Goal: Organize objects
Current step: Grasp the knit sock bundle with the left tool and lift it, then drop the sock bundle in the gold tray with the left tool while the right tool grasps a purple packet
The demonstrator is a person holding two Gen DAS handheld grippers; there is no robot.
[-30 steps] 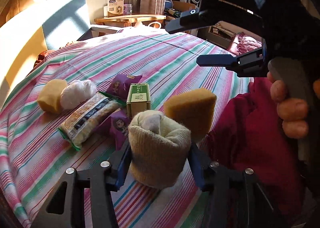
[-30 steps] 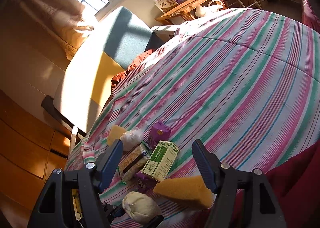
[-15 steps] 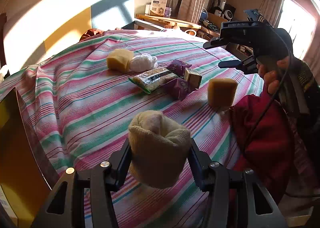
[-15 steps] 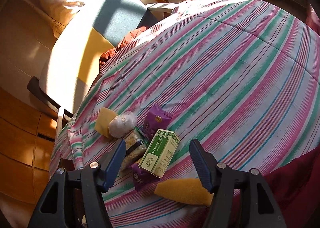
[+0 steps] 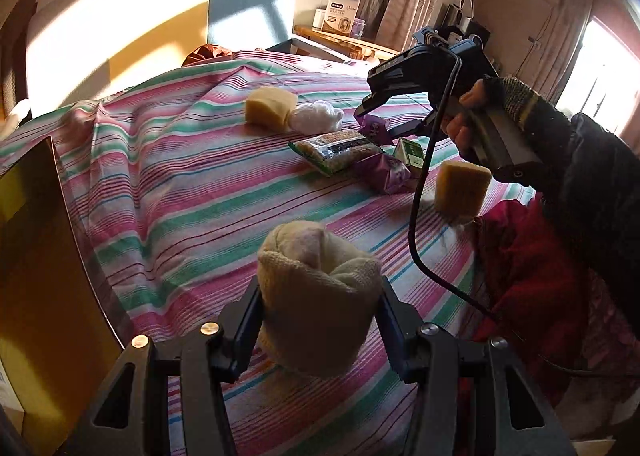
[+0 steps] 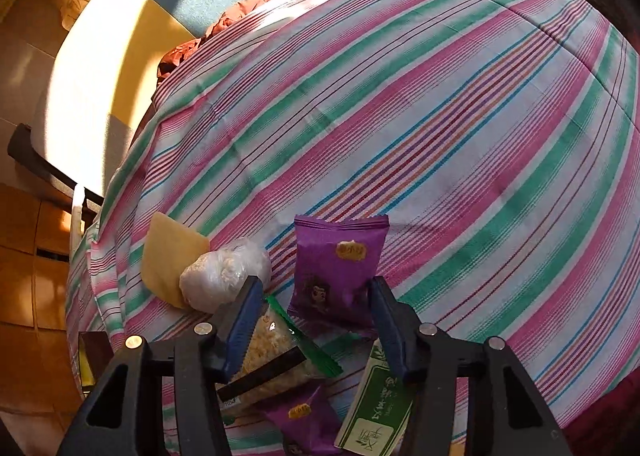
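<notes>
My left gripper (image 5: 318, 314) is shut on a cream rolled sock (image 5: 316, 288), held above the striped bedspread (image 5: 180, 184). My right gripper (image 6: 314, 320) is open, its jaws on either side of a purple snack packet (image 6: 338, 264) without closing on it; it also shows in the left wrist view (image 5: 384, 116). Around it lie a clear green-edged snack bag (image 6: 272, 352), a green box (image 6: 376, 404), a second purple packet (image 6: 304, 420), a white plastic-wrapped ball (image 6: 224, 276) and a yellow sponge (image 6: 168, 256). Another yellow sponge (image 5: 460, 188) stands at the bed edge.
A brown cardboard box (image 5: 36, 276) stands open at the left of the bed. A red cloth (image 5: 532, 268) hangs at the bed's right edge. A headboard (image 5: 140, 28) and a wooden side table (image 5: 348, 40) stand behind the bed.
My left gripper has carried the sock back and left, away from the pile, towards the cardboard box. My right gripper has come down over the pile to the purple packet.
</notes>
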